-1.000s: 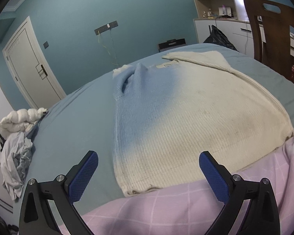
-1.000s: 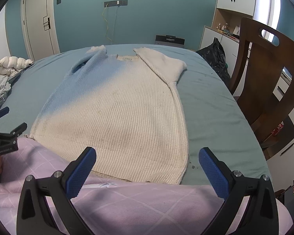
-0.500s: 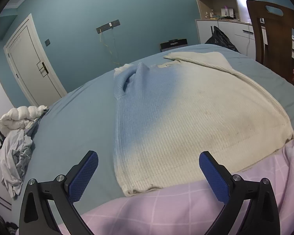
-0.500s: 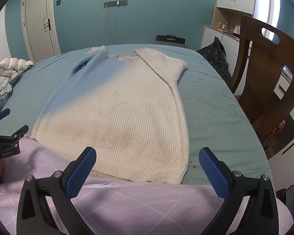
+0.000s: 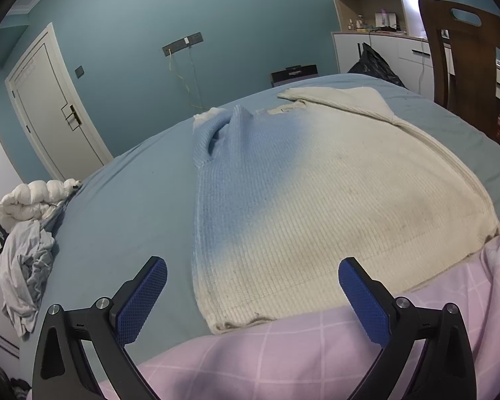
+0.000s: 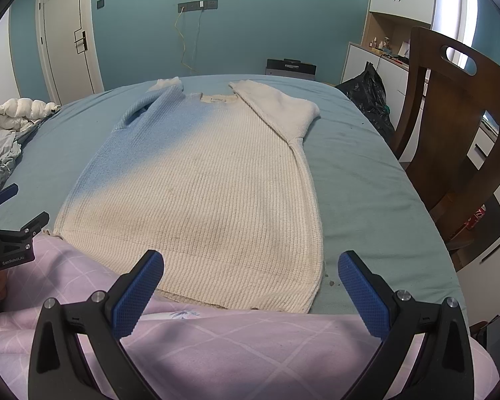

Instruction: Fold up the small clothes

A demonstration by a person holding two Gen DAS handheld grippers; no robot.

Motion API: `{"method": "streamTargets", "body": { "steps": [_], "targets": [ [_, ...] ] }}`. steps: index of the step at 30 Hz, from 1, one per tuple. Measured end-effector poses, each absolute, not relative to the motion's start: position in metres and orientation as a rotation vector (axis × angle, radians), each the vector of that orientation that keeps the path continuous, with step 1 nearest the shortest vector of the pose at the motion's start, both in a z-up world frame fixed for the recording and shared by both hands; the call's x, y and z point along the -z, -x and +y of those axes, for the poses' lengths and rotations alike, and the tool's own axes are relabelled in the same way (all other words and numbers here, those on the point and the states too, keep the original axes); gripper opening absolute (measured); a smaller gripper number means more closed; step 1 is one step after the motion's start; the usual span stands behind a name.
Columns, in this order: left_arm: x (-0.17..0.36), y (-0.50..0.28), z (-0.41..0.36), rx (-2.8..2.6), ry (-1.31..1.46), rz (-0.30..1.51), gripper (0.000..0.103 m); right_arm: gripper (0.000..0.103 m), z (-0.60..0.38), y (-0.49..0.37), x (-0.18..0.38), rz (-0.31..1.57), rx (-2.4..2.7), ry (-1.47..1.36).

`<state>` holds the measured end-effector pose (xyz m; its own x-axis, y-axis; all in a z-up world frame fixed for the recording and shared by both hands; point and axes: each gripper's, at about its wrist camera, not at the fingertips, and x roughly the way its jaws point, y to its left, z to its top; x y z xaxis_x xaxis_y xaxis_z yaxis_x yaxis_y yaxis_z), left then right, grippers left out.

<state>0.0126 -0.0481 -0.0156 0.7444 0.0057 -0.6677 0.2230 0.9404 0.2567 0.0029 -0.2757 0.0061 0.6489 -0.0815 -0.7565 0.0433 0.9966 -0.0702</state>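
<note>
A knit sweater [image 5: 310, 193] [image 6: 203, 183], cream with a light-blue shoulder, lies flat on the blue bed [image 5: 123, 206] [image 6: 360, 180], both sleeves folded in over its sides. Its hem points toward me. My left gripper [image 5: 252, 296] hovers open over the hem's left corner, nothing between its blue pads. My right gripper [image 6: 251, 288] is open just short of the hem's right part, also holding nothing. The left gripper [image 6: 8, 213] shows at the right wrist view's left edge.
Pink checked fabric [image 5: 283, 360] [image 6: 250, 343] fills the near foreground under both grippers. A heap of grey and white clothes [image 5: 26, 233] [image 6: 6, 133] lies at the bed's left edge. A wooden chair [image 6: 456, 126] and a black bag [image 6: 366, 96] stand right of the bed.
Both views have shifted only slightly; the grippers stay open and the sweater has not moved.
</note>
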Motion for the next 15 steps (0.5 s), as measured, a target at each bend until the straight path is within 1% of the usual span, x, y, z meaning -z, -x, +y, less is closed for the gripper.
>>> {"method": "streamTargets", "body": {
  "steps": [15],
  "targets": [
    [0.0151, -0.0131, -0.0475, 0.124, -0.331, 0.722, 0.103, 0.102, -0.2762, -0.0029, -0.0066, 0.862, 0.071, 0.046]
  ]
}}
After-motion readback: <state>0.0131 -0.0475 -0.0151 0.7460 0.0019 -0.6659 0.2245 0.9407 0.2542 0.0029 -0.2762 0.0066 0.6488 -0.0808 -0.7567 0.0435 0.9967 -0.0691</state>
